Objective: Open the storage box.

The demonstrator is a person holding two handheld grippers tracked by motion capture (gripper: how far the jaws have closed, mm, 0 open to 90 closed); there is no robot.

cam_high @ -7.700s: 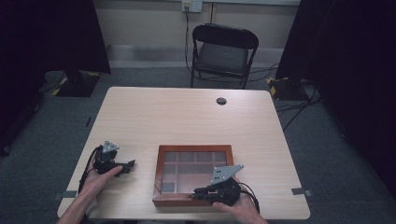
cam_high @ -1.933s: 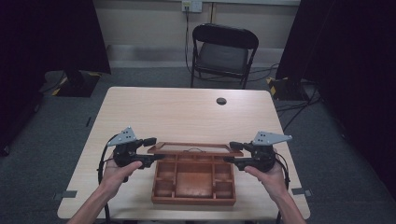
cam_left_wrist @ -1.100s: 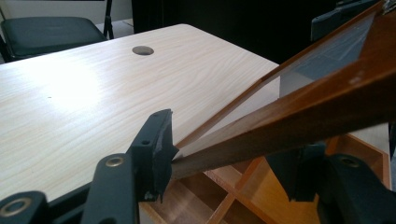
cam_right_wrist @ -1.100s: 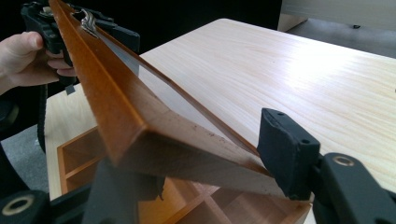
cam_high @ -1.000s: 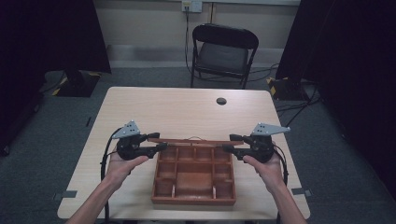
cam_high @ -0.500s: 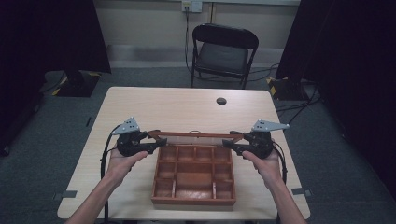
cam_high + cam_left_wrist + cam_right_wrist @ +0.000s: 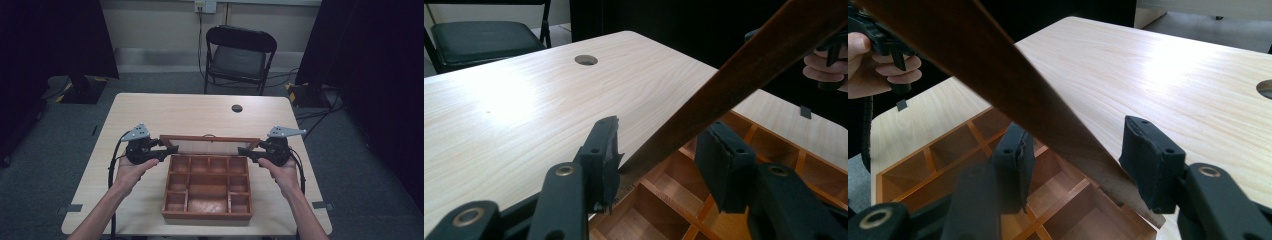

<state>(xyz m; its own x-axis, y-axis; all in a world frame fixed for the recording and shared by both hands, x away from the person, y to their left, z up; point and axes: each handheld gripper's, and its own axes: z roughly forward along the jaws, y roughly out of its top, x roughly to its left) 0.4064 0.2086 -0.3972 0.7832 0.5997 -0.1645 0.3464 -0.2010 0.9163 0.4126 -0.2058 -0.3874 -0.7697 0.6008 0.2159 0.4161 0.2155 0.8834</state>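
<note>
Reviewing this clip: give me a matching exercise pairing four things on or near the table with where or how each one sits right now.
Things:
1. lid
2. wooden box
3. folding chair
4. cable hole

States:
a. open, compartments showing
b. on the floor beyond the table
c. raised on edge between the two tools
d. in the tabletop near the far edge

Pairs: 1-c, 2-a, 3-b, 4-d

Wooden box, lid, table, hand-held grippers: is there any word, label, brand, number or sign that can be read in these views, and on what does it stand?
None: no readable text in any view.
Wooden box and its raised lid: bare wood, no label.
Table: plain, unmarked.
Left hand-held gripper and right hand-held gripper: no brand or number visible.
Wall outlet: too small to tell whether it carries marks.
</note>
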